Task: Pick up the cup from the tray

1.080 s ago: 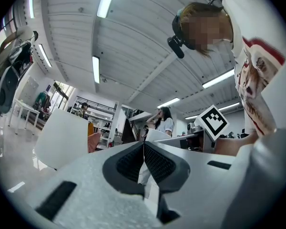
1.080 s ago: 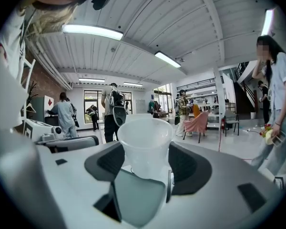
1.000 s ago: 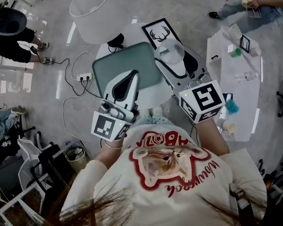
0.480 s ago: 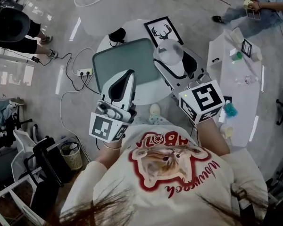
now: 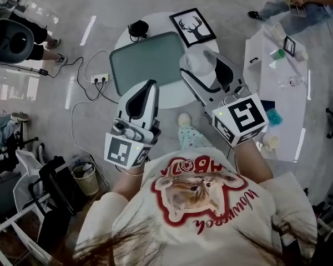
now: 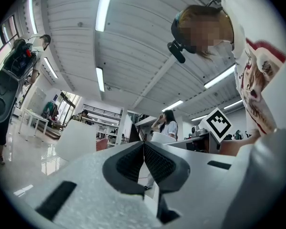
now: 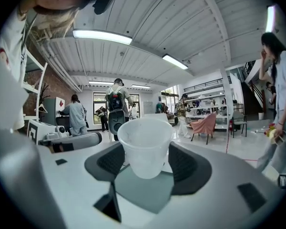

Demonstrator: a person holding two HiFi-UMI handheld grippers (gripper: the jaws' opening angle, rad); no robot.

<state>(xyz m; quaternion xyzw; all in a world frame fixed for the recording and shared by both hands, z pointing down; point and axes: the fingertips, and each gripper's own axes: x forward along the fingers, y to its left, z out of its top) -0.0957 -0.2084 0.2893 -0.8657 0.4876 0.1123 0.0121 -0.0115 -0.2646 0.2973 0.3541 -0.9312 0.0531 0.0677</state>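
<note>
A clear plastic cup [image 5: 198, 62] is held up in my right gripper [image 5: 202, 73], which is shut on it beside the right edge of the grey-green tray [image 5: 147, 65]. In the right gripper view the cup [image 7: 144, 147] stands upright between the two dark pads [image 7: 109, 162], well above the tray. My left gripper [image 5: 147, 90] hovers over the tray's near edge, shut with nothing in it. Its pads [image 6: 131, 162] meet in the left gripper view.
The tray lies on a round white table [image 5: 172, 98]. A framed deer picture [image 5: 192, 26] and a small black object [image 5: 136, 29] sit at the back of the table. A white side table [image 5: 280, 87] with small items stands to the right. Cables and a power strip [image 5: 100, 77] lie on the floor to the left.
Both grippers have drawn back from the table toward the person. The left gripper went from over the tray's middle to its near edge. The cup stays in the right gripper.
</note>
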